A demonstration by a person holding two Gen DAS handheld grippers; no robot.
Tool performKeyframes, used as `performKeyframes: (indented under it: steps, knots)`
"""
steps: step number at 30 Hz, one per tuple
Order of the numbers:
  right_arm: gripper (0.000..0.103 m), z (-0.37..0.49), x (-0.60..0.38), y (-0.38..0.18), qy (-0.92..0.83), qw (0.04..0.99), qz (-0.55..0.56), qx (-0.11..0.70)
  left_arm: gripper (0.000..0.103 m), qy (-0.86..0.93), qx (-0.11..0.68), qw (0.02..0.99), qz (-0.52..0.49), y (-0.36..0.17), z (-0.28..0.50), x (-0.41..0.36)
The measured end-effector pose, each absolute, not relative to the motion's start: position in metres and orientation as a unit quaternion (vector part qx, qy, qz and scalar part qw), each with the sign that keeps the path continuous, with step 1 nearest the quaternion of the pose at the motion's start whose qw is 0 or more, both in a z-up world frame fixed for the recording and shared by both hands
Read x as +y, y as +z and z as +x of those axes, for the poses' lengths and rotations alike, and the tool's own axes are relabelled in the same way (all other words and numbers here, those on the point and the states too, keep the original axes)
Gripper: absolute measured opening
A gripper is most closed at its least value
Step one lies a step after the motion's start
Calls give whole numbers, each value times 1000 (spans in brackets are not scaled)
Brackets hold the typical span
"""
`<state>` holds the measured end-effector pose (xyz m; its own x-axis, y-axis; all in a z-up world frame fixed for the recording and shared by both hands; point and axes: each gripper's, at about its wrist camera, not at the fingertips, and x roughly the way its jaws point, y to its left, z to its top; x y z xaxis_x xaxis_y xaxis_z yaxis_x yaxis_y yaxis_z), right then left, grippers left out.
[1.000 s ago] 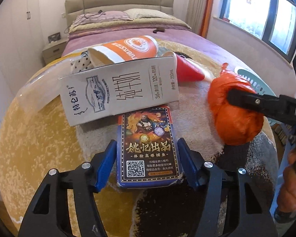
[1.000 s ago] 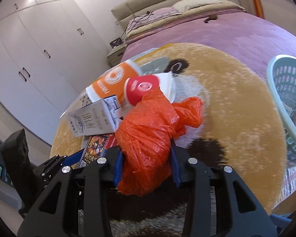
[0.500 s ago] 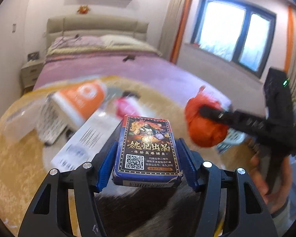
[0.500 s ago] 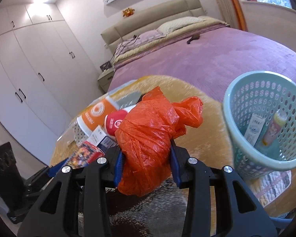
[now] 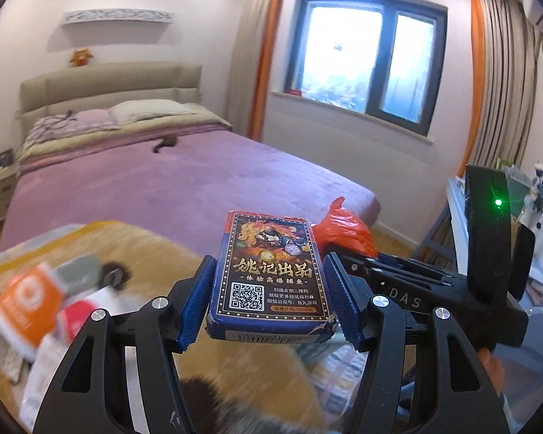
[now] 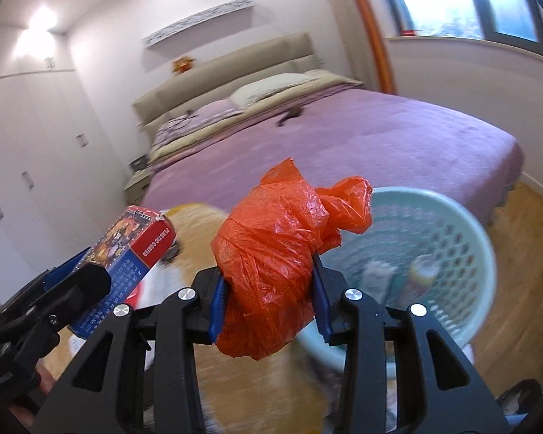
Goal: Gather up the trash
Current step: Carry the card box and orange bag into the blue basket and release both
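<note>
The left gripper point(image 5: 269, 302) clamps a glossy playing-card box point(image 5: 269, 278), side printed "PLASTIC COATED", QR code on its face. The right gripper point(image 6: 269, 302) squeezes a crinkled orange plastic bag point(image 6: 282, 253) beside the perforated mint wastebasket point(image 6: 481, 238).

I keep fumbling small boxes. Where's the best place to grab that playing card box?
Across its two narrow long sides near the bottom end, coming from that end, as the left claw holds the playing card box now: the flat parallel sides suit the blue pads, leaving the top free for dropping.
</note>
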<state>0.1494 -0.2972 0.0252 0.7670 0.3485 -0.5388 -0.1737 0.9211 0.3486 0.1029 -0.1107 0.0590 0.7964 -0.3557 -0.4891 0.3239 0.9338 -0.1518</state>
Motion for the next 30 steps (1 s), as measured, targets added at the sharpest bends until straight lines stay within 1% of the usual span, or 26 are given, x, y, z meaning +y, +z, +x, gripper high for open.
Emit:
performKeyframes:
  steps: [8,9,14,16,17,18,19,24,30]
  knots:
    - [36,186,-363,-10,52,923,173,339,59,-220,305,926,-35,27,166,-168]
    - [39,190,-369,-15,41,921,178,343,59,-223,311,923,-34,21,173,-174]
    - [40,205,-387,-36,10,912,189,363,60,-231,340,911,-34,-4,194,-188]
    - [48,206,-389,-44,5,909,190,370,64,-235,347,907,-37,-10,200,-192]
    - [50,204,-389,-47,5,908,191,373,73,-230,351,907,-36,-12,204,-195]
    - [56,206,-390,-50,4,906,192,376,76,-227,349,908,-38,-13,205,-195]
    - [60,207,-392,-52,2,906,191,377,77,-226,348,909,-39,-14,204,-194]
    - [61,204,-393,-56,-2,906,191,378,77,-227,349,908,-45,-15,196,-187]
    - [61,192,-383,-43,7,911,186,367,77,-226,339,911,-56,-8,179,-175]
